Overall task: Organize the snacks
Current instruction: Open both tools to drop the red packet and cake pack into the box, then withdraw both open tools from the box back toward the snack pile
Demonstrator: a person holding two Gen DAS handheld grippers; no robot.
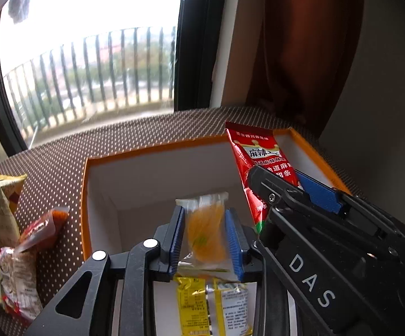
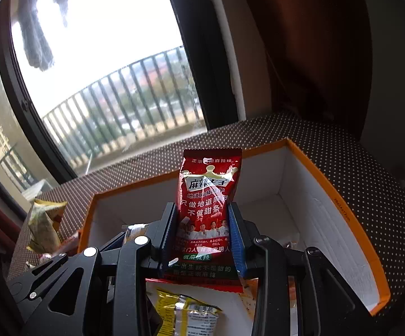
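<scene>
My left gripper (image 1: 204,218) is shut on a clear packet with an orange snack (image 1: 205,232), held over the open orange-rimmed white box (image 1: 157,151). My right gripper (image 2: 203,215) is shut on a red spicy-strip packet (image 2: 208,210), held upright over the same box (image 2: 342,210). In the left wrist view the right gripper (image 1: 279,177) and its red packet (image 1: 261,162) are at the right, close beside my left one. A yellow packet (image 1: 210,305) lies in the box below; it also shows in the right wrist view (image 2: 188,313).
Several loose snack packets (image 1: 9,238) lie on the brown dotted surface (image 1: 48,173) left of the box; one yellow-green packet also shows in the right wrist view (image 2: 44,224). A large window with a railing (image 1: 90,78) is behind. A brown curtain (image 1: 300,42) hangs at the back right.
</scene>
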